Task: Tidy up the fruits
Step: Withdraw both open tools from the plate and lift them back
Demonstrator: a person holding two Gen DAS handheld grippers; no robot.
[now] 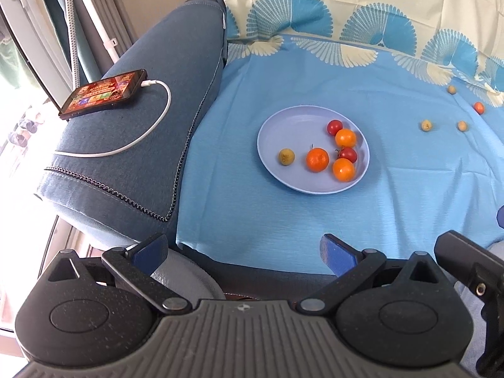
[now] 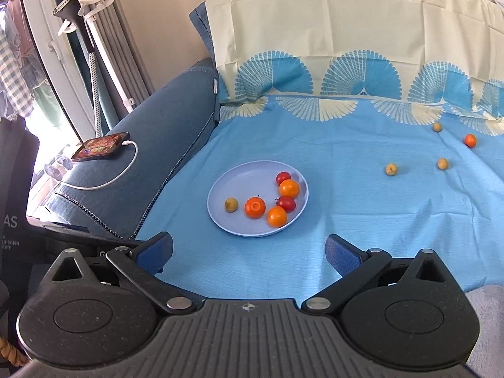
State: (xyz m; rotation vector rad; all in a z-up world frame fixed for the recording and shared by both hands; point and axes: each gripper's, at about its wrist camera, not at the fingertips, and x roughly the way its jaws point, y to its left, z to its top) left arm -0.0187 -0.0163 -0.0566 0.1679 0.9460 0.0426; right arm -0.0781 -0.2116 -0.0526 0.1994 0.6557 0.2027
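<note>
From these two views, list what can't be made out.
- Phone screen: lit, but too small and oblique to read in either view.
- Yellow fruits on the cloth: too small to identify.
- Bag lettering, right wrist view: cut off by the left edge.
- Dark object, left wrist view: cut off by the right edge.
- Near cloth edge: hidden behind both open claws.

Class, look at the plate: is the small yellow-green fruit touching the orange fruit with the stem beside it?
Apart. The left wrist view shows bare plate between the yellow-green fruit and the stemmed orange fruit.
</note>
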